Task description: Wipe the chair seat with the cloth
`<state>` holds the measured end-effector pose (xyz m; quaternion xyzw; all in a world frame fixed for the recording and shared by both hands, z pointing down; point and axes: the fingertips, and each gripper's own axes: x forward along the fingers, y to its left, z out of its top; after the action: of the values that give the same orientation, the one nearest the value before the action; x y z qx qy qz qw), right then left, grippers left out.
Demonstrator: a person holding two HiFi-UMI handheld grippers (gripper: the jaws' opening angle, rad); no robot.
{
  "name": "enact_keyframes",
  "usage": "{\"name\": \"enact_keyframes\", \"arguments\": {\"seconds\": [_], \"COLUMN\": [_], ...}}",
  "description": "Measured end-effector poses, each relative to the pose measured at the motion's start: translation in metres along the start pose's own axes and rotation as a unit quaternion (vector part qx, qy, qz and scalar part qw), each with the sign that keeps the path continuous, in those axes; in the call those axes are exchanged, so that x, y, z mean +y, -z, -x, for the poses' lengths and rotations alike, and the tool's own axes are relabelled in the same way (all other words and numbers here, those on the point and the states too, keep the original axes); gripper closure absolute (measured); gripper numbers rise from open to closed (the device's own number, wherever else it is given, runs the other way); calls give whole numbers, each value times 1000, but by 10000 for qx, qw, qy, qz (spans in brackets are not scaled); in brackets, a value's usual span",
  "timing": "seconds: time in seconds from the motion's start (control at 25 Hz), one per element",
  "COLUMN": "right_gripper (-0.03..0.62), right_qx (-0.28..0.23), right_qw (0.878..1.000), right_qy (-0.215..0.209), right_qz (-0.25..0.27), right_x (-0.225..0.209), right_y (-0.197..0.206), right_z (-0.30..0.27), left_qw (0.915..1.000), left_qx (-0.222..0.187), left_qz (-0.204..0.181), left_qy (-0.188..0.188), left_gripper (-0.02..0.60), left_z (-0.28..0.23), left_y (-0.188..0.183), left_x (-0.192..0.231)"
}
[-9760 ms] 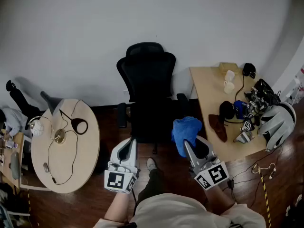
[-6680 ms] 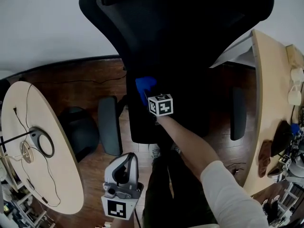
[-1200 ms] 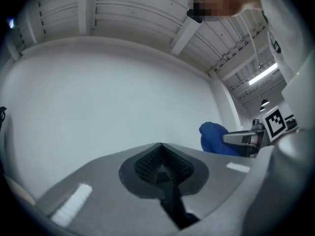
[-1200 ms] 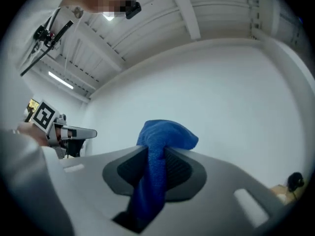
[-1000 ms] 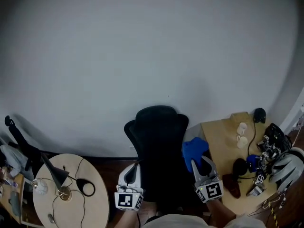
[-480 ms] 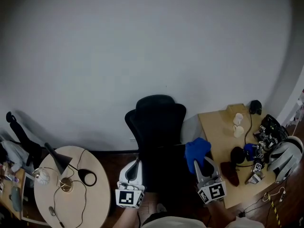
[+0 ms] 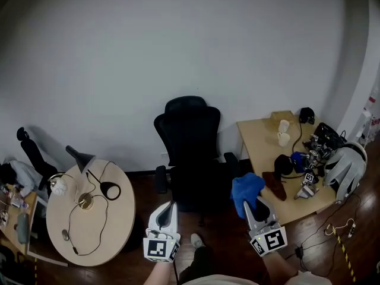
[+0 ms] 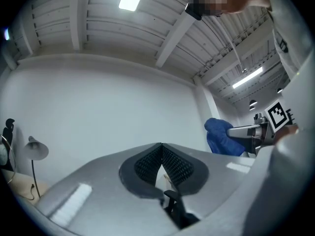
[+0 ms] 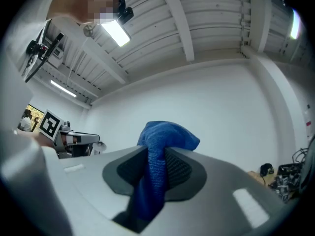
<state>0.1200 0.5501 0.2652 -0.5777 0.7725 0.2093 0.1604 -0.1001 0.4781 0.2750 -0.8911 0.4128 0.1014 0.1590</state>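
Note:
A black office chair (image 7: 189, 141) stands against the white wall, its seat (image 7: 193, 180) facing me. My right gripper (image 7: 249, 203) is held in front of the chair's right side, shut on a bunched blue cloth (image 7: 245, 187) that also fills the right gripper view (image 9: 164, 146). My left gripper (image 7: 168, 205) hangs in front of the chair's left side, shut with nothing between its pads (image 8: 161, 162). Both grippers are well short of the seat. In the left gripper view the blue cloth (image 8: 222, 136) shows at the right.
A round wooden table (image 7: 92, 215) with a desk lamp (image 7: 80, 158) and cables stands at the left. A rectangular desk (image 7: 279, 159) at the right carries cups, cables and a white helmet (image 7: 346, 165). Dark wood floor lies between them.
The view has dropped and pulled back from the chair, so more floor shows. Both grippers keep their hold and stay low in front of me; the cloth remains in the right one.

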Motion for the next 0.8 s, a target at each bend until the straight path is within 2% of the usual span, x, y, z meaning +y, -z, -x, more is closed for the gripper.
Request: {"name": "enact_keyframes", "arguments": {"seconds": [0.08, 0.12, 0.24, 0.32, 0.36, 0.44, 0.48, 0.64, 0.76, 0.8], "right_gripper": [500, 500, 500, 500, 500, 500, 500, 500, 500, 500], "right_qx": [31, 41, 1, -37, -53, -96, -113, -144, -160, -154], "right_qw": [10000, 9999, 9999, 9999, 9999, 9999, 9998, 9995, 9994, 9994], "right_qy": [24, 36, 47, 58, 65, 67, 67, 30, -62, -62], "right_qz": [-82, -114, -128, -149, -146, -122, -149, -270, -305, -319], "right_x": [8, 12, 22, 29, 34, 44, 49, 63, 75, 79], "right_y": [-16, -23, -49, -63, -69, -80, -84, -101, -110, -112], "right_z": [44, 63, 103, 122, 130, 142, 147, 151, 151, 150], "left_qw": [9986, 9981, 9985, 9998, 9997, 9978, 9969, 9965, 9986, 9983], "left_qx": [-521, -608, -514, -95, -112, -607, -727, -752, -400, -461], "left_qz": [-74, -111, -204, -183, -187, -248, -264, -349, -343, -351], "left_qy": [-12, -14, -8, 25, 55, 101, 110, 143, 76, 58], "left_gripper": [552, 552, 552, 552, 552, 552, 552, 552, 552, 552], "left_z": [30, 43, 76, 96, 105, 117, 123, 144, 160, 163], "left_y": [-20, -28, -50, -55, -60, -76, -82, -106, -111, -113], "left_x": [-26, -37, -64, -78, -82, -87, -89, -96, -97, -95]}}
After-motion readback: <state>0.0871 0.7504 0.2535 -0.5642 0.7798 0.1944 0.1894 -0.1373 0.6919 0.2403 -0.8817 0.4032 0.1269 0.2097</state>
